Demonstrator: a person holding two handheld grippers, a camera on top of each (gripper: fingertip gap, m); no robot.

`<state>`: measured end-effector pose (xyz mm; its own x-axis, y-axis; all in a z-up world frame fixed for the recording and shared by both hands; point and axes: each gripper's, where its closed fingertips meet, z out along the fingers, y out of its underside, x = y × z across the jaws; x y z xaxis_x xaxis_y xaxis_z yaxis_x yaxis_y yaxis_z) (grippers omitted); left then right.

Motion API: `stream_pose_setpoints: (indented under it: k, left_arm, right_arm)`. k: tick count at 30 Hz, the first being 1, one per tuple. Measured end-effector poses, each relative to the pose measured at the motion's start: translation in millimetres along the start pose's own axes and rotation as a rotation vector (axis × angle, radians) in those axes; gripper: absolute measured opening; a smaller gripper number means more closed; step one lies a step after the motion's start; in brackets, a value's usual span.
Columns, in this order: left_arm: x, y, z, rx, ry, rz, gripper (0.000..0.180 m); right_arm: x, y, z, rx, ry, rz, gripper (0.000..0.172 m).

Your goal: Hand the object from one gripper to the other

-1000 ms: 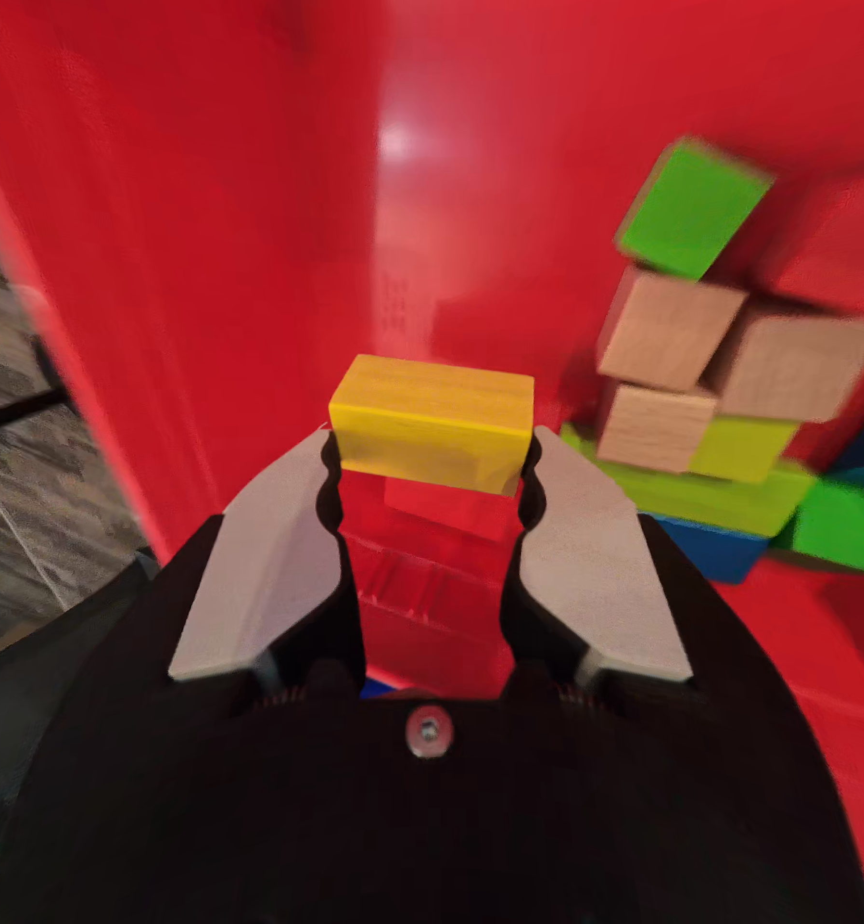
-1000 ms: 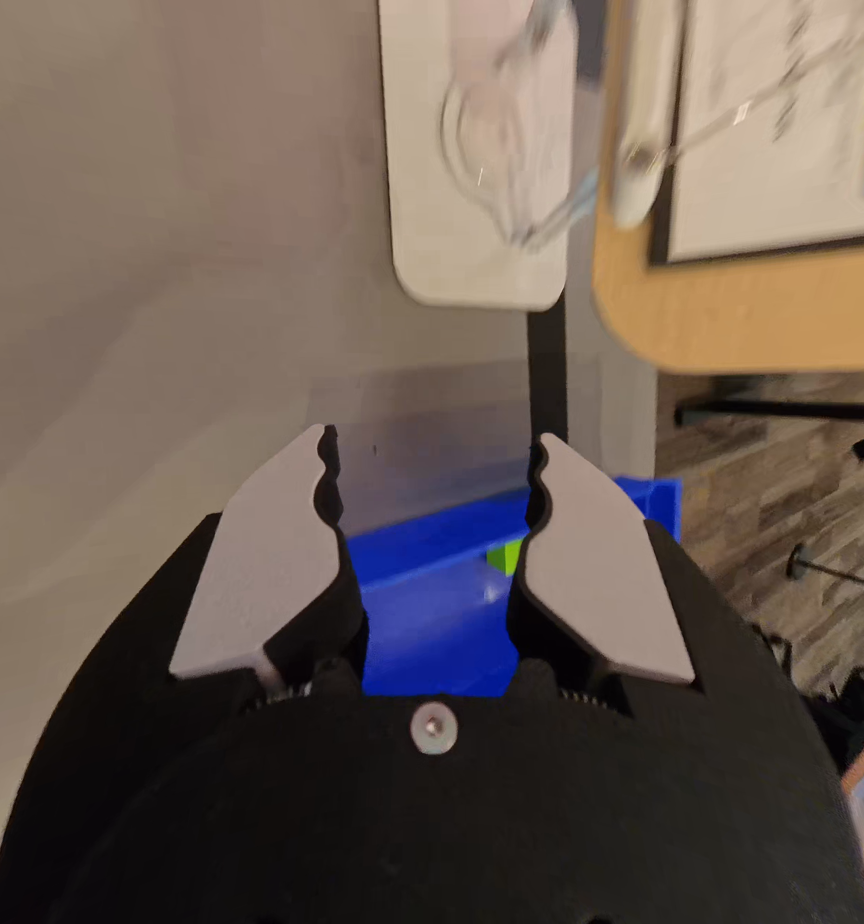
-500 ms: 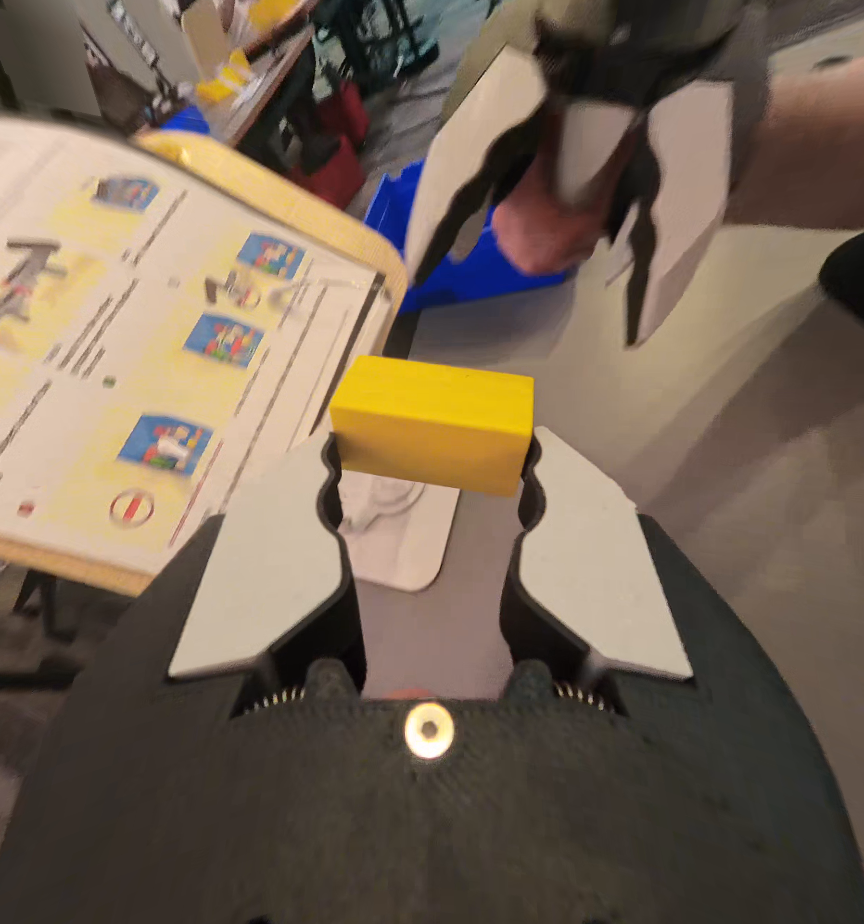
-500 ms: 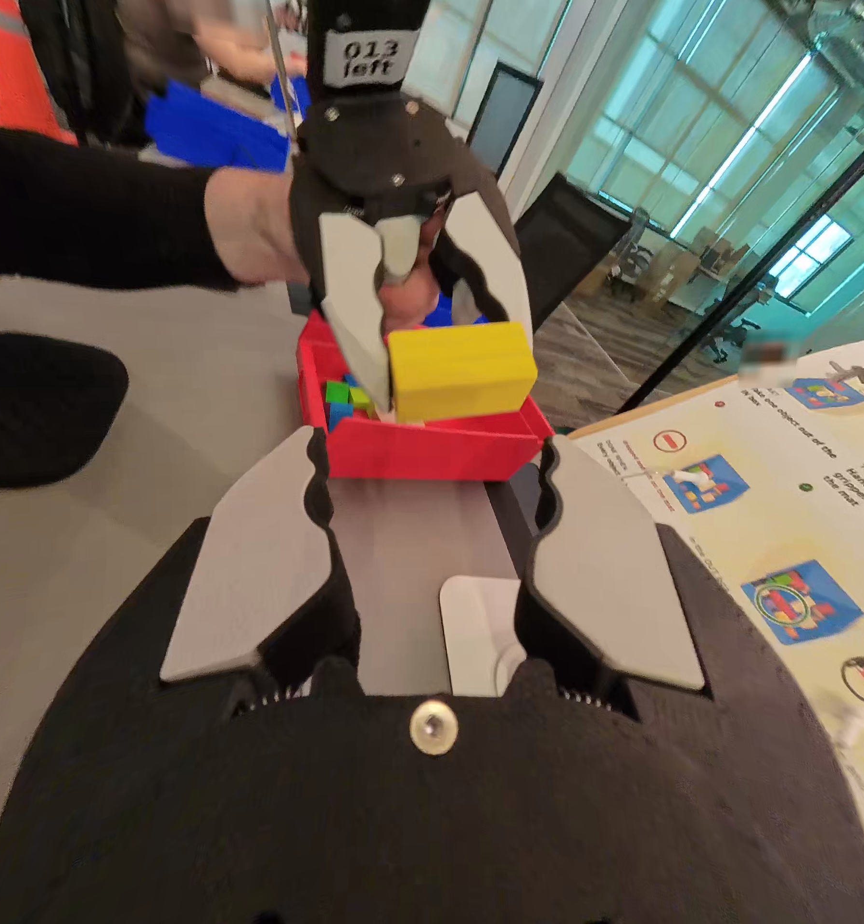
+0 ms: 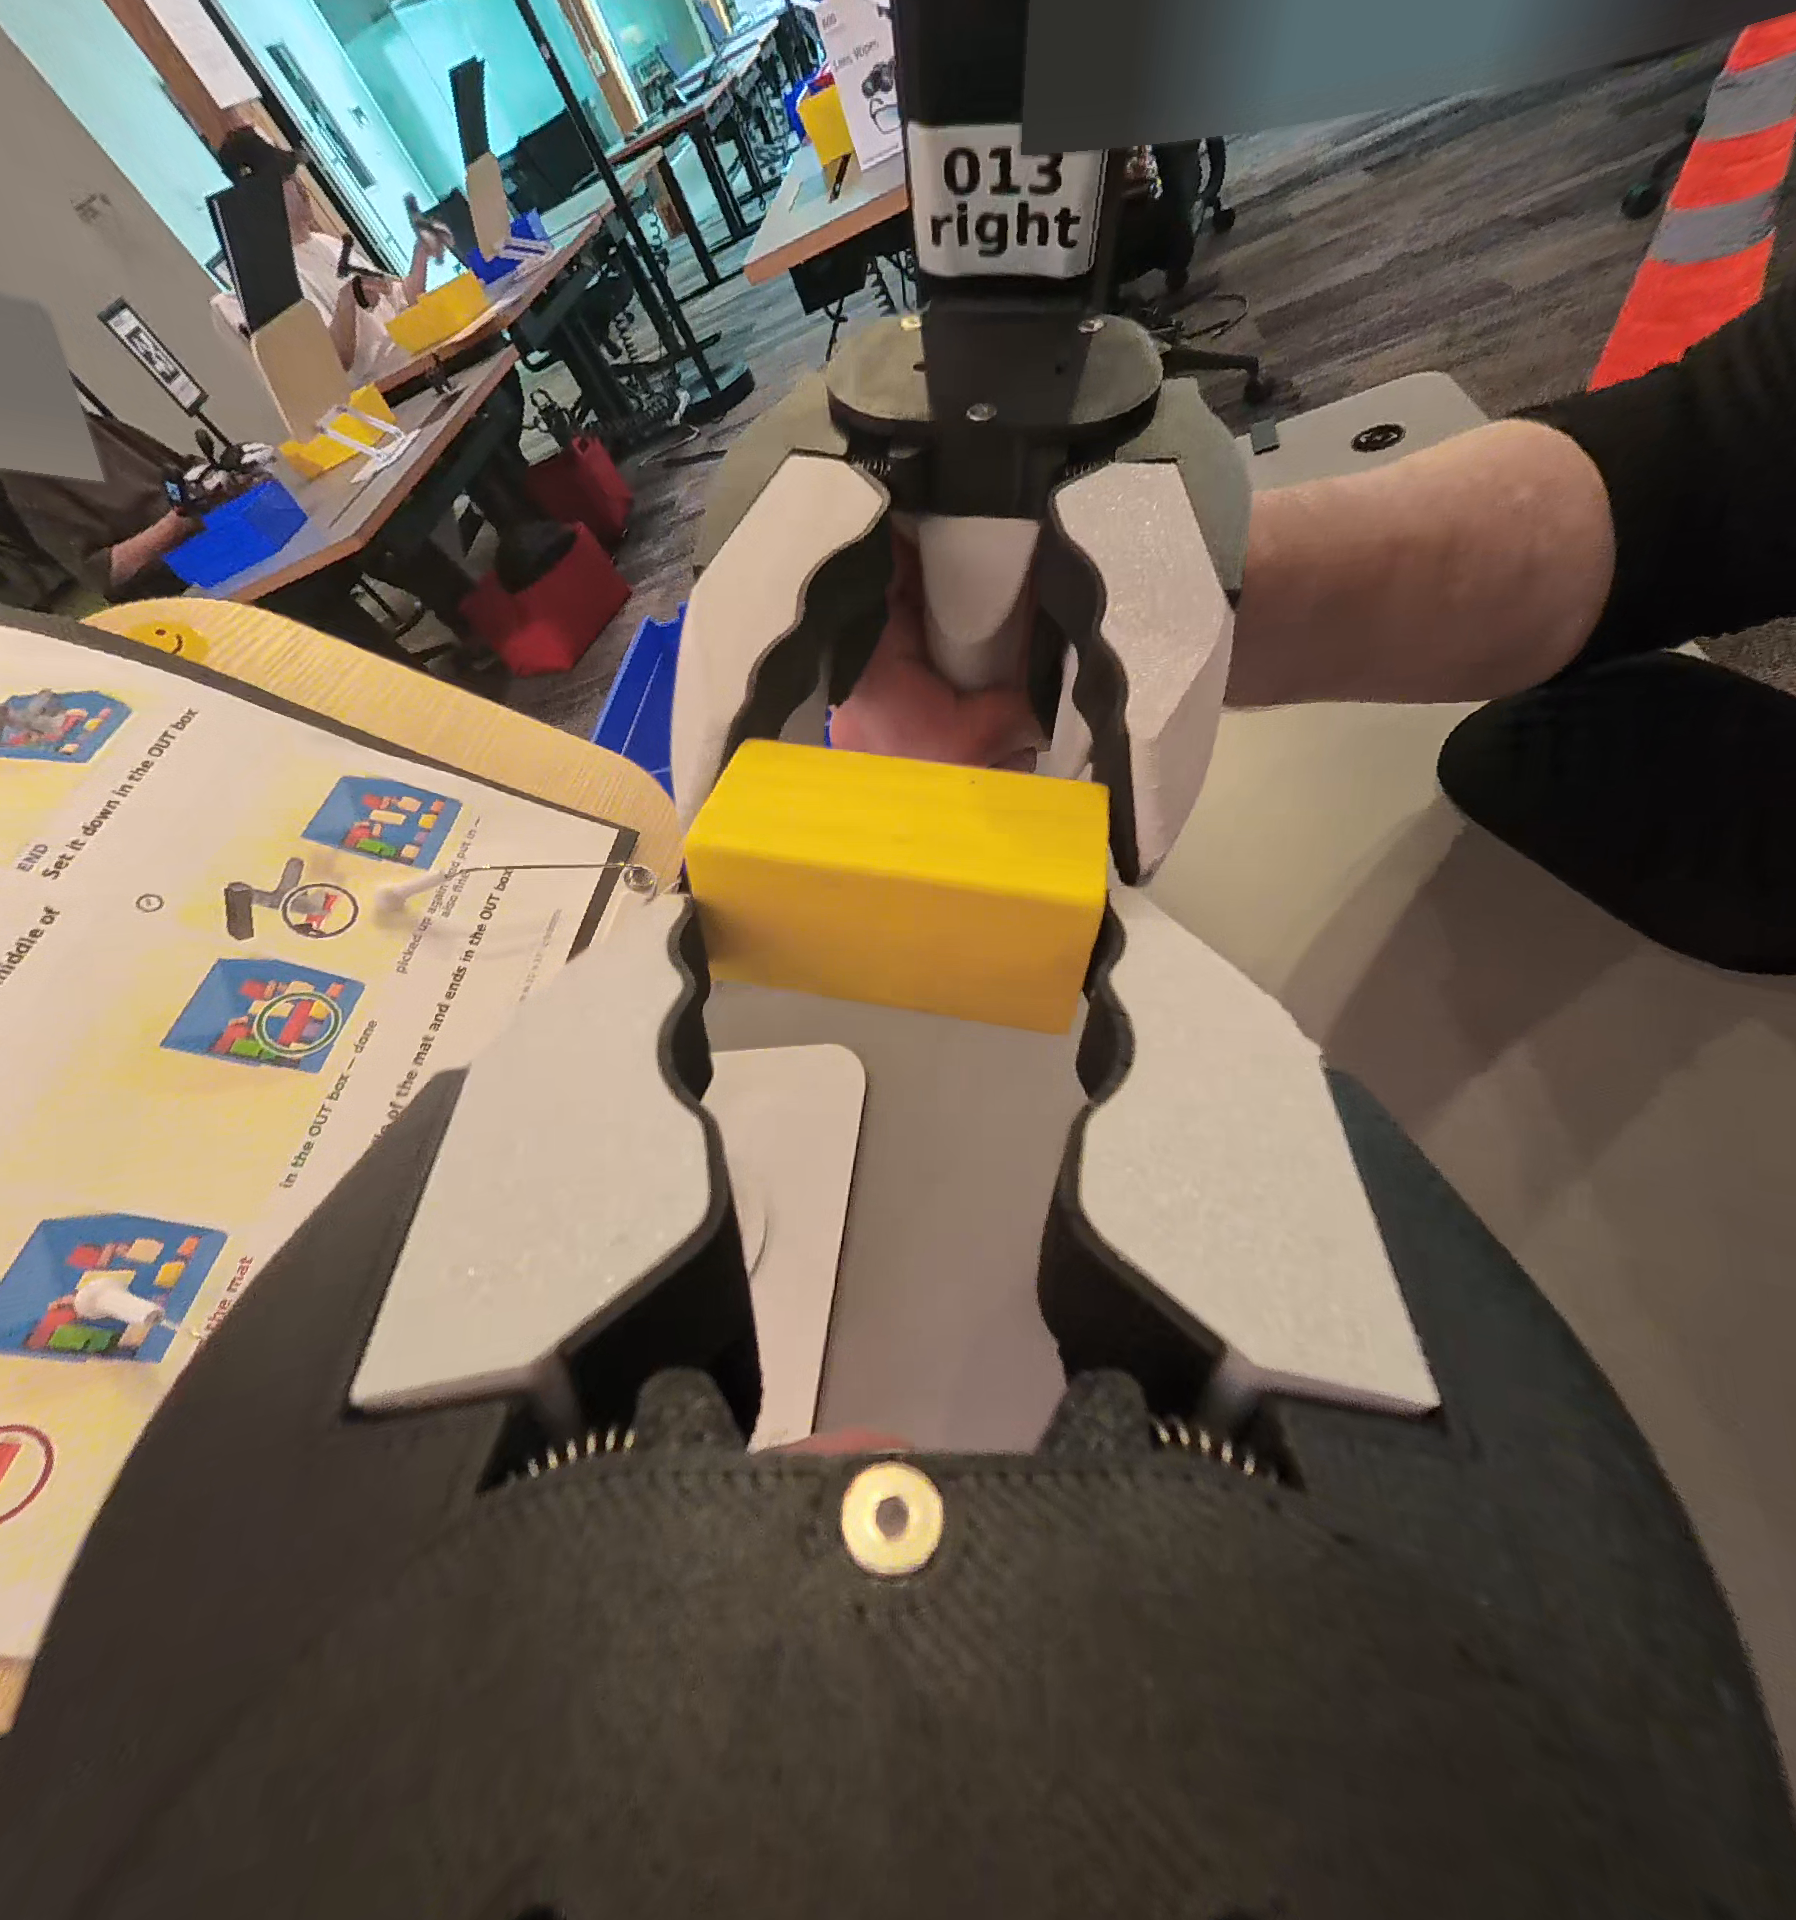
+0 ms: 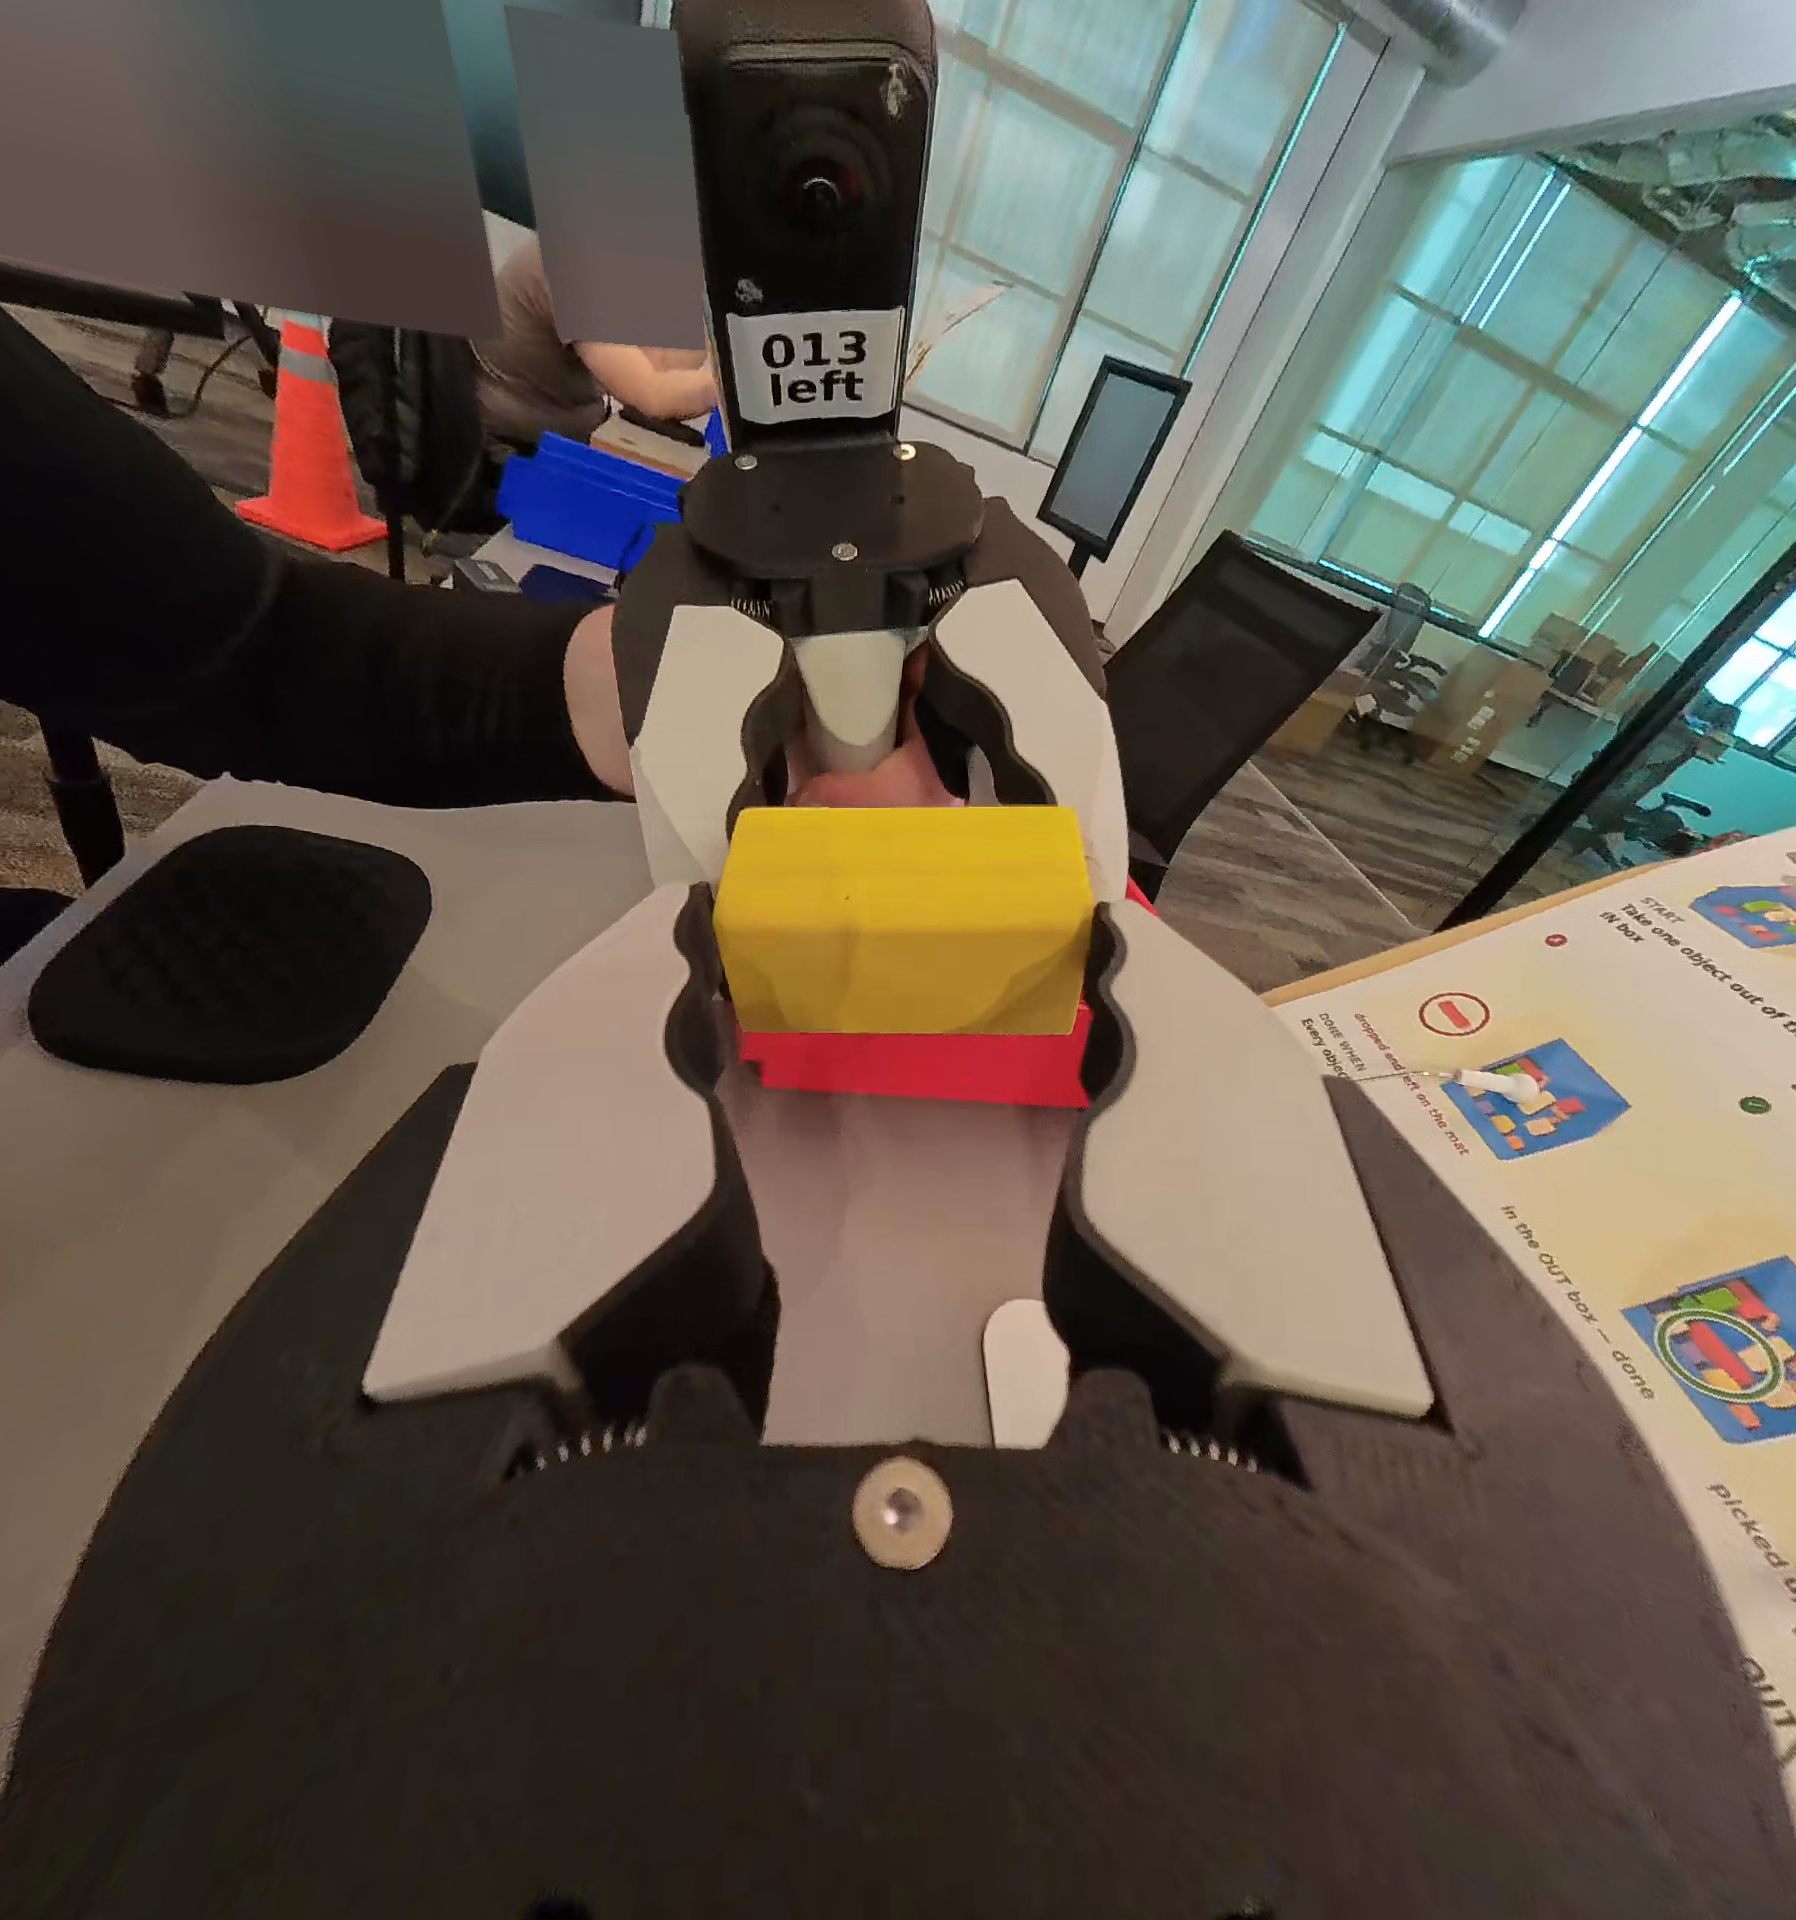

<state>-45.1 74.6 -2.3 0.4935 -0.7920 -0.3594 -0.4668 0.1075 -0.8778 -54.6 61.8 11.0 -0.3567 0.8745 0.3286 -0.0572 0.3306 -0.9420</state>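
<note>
A yellow wooden block (image 5: 894, 894) is held in the air between both grippers, which face each other. My left gripper (image 5: 894, 935) is shut on the block's two short ends. My right gripper (image 6: 899, 966) has come in from the opposite side. Its pads (image 6: 702, 956) lie against the same two ends of the block (image 6: 899, 935). In the left wrist view the right gripper (image 5: 915, 790) flanks the block's far side, and one finger (image 5: 1143, 727) touches the right end. In the right wrist view the left gripper (image 6: 889, 831) shows behind the block.
A red bin (image 6: 915, 1070) stands on the grey table (image 6: 198, 1195) behind the block. An instruction sheet (image 5: 198, 987) on a wooden board lies to one side. A black pad (image 6: 229, 956), a white mat (image 5: 790, 1195), a blue bin (image 5: 645, 686) and a person's arms are nearby. Both grippers' tips are close together, under 4 cm apart.
My left gripper lifted the yellow block out of the red bin and swung to face the right gripper. The right gripper opened wide, moved in and closed on the block's ends.
</note>
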Motion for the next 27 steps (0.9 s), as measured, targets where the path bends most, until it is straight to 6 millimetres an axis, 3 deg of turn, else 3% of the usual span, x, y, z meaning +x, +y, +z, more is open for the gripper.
stream_pose_setpoints:
  k: [12,15,18,20,24,27]
  left_arm:
    - [7,-21,6,0.058,0.046,-0.012,0.068]
    - [2,-21,5,0.042,0.015,0.003,0.069]
    - [-5,-15,-10,0.029,-0.013,-0.009,0.067]
    - [-9,-7,-22,0.008,-0.044,-0.013,0.065]
    - [-13,18,-42,-0.053,-0.097,-0.032,0.060]
    - [-16,35,-51,-0.079,-0.133,-0.065,0.059]
  right_arm:
    - [-3,-14,-21,0.086,-0.010,0.042,0.065]
    - [7,-15,-44,0.049,0.040,0.013,0.065]
    - [43,-2,-102,-0.128,0.158,-0.052,0.065]
    - [80,28,-157,-0.379,0.272,-0.100,0.066]
    - [132,116,-259,-0.948,0.321,-0.085,0.065]
    - [146,181,-311,-1.238,0.224,0.007,0.066]
